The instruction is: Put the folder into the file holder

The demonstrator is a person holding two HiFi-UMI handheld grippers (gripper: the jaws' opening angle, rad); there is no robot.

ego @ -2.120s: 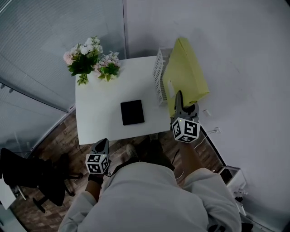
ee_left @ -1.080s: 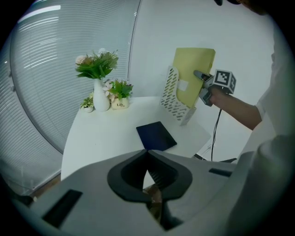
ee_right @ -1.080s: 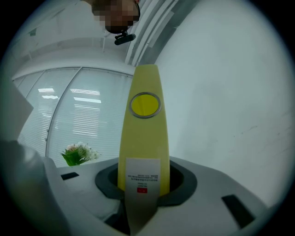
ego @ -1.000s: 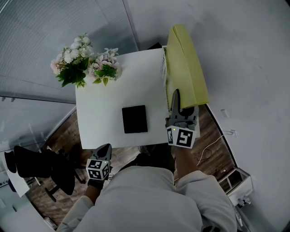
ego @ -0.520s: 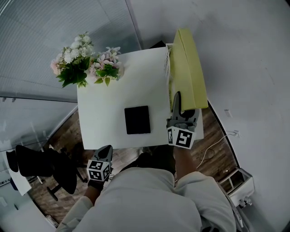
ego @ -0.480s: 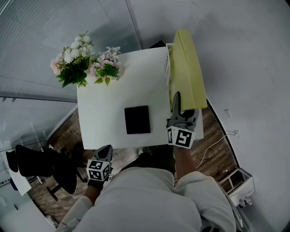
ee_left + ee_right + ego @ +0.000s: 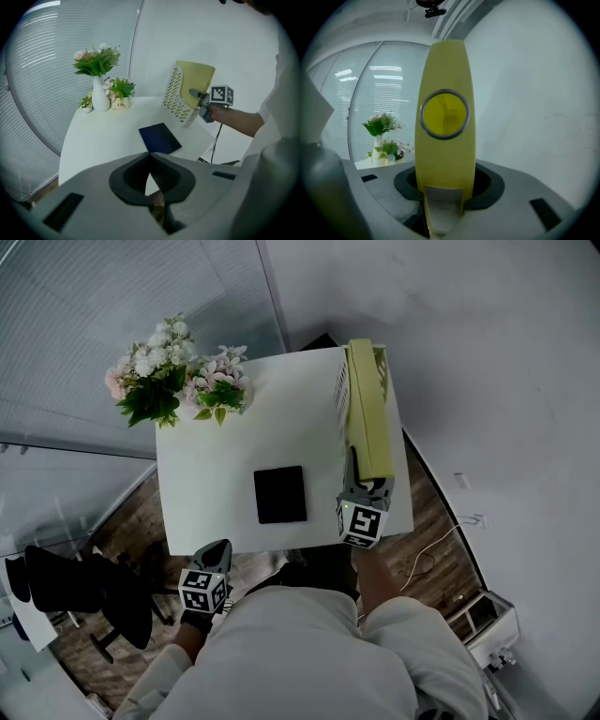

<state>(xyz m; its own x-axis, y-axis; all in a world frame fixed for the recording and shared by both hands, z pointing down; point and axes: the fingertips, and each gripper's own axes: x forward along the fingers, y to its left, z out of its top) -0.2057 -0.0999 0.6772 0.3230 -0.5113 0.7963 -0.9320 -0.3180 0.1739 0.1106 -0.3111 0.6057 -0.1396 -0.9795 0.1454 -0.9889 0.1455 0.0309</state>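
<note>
One change: the folder [image 7: 368,409] now stands upright in the file holder [image 7: 341,395]; the right claw [image 7: 354,465] is opening around it, while the left claw [image 7: 217,549] stays narrow and empty.

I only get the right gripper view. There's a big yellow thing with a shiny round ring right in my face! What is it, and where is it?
Observer: That's the spine of a yellow folder. The head view shows it sitting in a white file holder at the right edge of the table.
Operator: Is there other stuff on the table that I can't see?
Observer: Yes. A dark flat book lies near the middle of the table, to the left of the file holder.
Operator: What's the other gripper doing?
Observer: The left gripper hovers just off the table's near edge. Its jaws are together, with nothing between them.
</note>
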